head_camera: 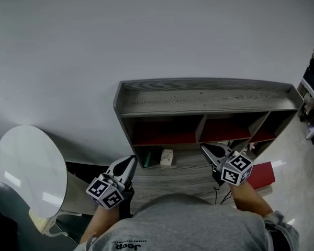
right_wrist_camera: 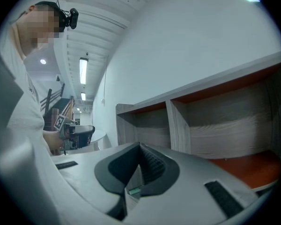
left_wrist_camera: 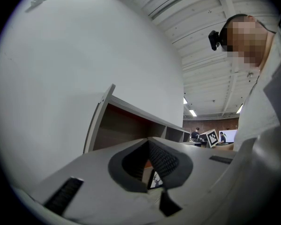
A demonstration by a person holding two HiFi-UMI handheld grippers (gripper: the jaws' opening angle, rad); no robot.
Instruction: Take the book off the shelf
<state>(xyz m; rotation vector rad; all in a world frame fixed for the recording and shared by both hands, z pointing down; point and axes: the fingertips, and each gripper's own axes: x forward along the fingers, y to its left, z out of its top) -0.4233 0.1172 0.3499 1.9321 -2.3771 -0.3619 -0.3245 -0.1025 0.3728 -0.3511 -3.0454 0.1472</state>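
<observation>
A grey wooden shelf unit (head_camera: 204, 97) stands against the white wall, and its upper compartments have red floors. On its lower board a small pale book (head_camera: 166, 157) stands beside a thin green item (head_camera: 146, 160). My left gripper (head_camera: 130, 161) hovers just left of them, shut and empty. My right gripper (head_camera: 204, 148) is to their right, at the front of the lower board, also shut with nothing in it. In the left gripper view, the book's cover (left_wrist_camera: 155, 179) peeks through the gap under the closed jaws of the left gripper (left_wrist_camera: 148, 139). The right gripper (right_wrist_camera: 140, 145) faces the shelf compartments (right_wrist_camera: 210, 125).
A round white table (head_camera: 29, 169) stands at the left. A flat red item (head_camera: 261, 174) lies low at the right of the shelf. Furniture legs (head_camera: 313, 114) are at the far right edge. My own torso in a grey shirt (head_camera: 183, 224) fills the bottom.
</observation>
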